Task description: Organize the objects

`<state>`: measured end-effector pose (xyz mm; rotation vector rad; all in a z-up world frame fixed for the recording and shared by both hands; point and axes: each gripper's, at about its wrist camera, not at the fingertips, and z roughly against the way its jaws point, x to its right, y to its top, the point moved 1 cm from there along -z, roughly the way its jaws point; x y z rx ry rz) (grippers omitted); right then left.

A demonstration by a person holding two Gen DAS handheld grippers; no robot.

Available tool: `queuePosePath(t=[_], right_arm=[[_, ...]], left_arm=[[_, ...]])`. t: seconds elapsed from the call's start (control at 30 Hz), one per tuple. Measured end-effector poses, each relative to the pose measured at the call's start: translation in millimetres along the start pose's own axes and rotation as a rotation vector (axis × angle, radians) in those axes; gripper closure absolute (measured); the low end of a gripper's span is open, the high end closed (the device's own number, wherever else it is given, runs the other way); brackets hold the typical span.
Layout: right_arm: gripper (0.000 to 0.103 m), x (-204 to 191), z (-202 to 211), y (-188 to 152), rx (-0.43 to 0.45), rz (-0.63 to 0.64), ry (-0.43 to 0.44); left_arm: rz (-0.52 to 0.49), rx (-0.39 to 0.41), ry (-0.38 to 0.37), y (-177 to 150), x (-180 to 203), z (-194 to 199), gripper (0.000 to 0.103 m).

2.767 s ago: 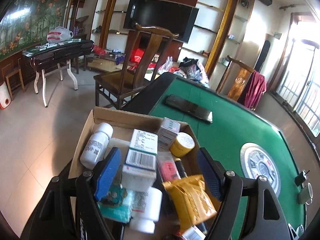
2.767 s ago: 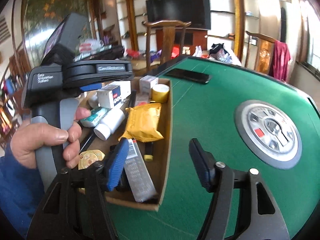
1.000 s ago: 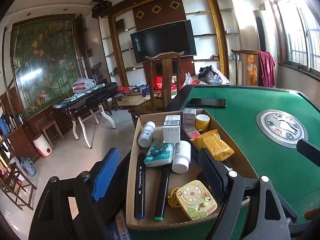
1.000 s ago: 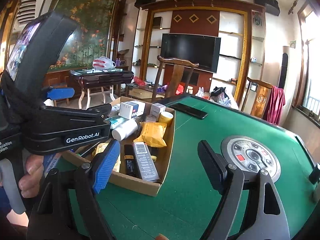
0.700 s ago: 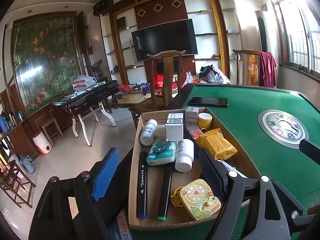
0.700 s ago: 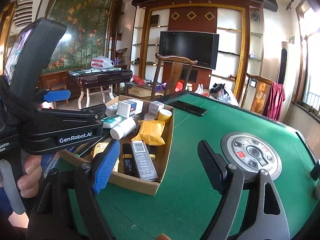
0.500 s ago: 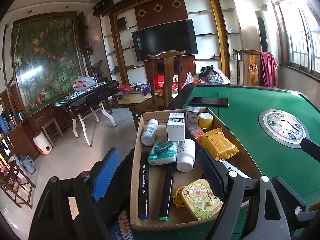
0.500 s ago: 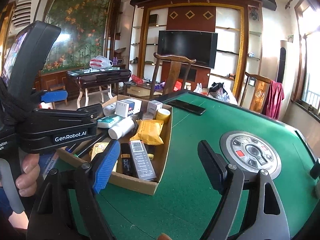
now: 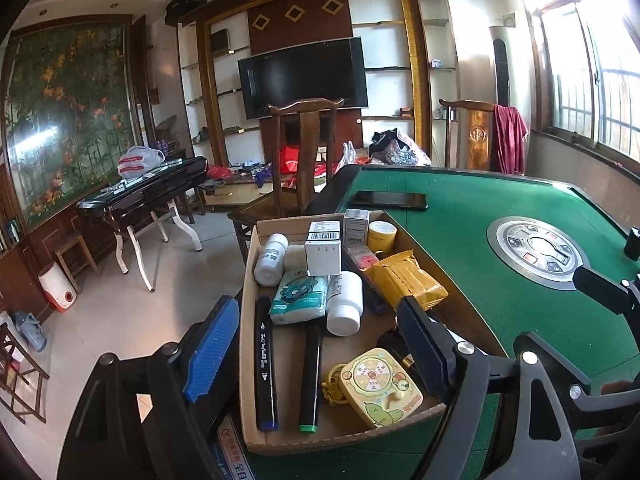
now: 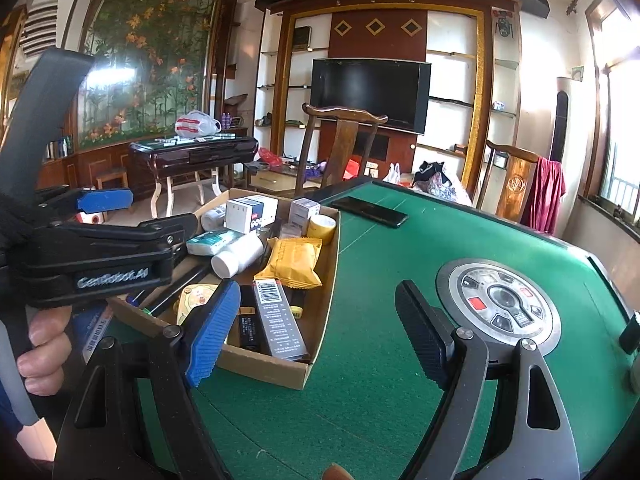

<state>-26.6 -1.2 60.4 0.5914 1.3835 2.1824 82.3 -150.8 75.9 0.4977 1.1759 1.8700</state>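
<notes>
Left gripper (image 9: 320, 344): jaws spread wide, holding nothing, raised over the near end of the box.
Right gripper (image 10: 316, 332): jaws also wide apart and empty, above the green felt just right of the box's near right corner.
Box (image 9: 448, 312): shallow open cardboard tray at the left edge of the table (image 9: 500, 208), full of small things.
Near end of box: two black markers (image 9: 266, 360) lying lengthwise at the left, a yellow toy (image 9: 380, 386) with cartoon print at the right.
Middle of box: tissue pack (image 9: 299, 300), white bottle (image 9: 345, 304) on its side touching it, yellow packet (image 9: 404, 278) to the right.
Far end of box: second white bottle (image 9: 270, 260), white carton (image 9: 323, 250), small carton (image 9: 355, 226), yellow tape roll (image 9: 382, 236).
Right side of box: grey barcoded box (image 10: 280, 320) lying flat by the right wall.
Phone (image 9: 388, 200): flat on the felt, beyond the box.
Dial (image 9: 538, 250): round metal panel set into the table centre, right of the box.
Hand (image 10: 44, 352): grips the left gripper's handle, at the left in the right wrist view.
</notes>
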Motion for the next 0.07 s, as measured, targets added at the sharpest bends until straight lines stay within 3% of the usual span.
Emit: queuePosePath(t=[0.07], right_arm=[[0.022,0.7,0.7,-0.5,0.001,0.0,-0.008]], left_arm=[[-0.003,-0.008,0.003,-0.3,2.0,-1.0,0.021]])
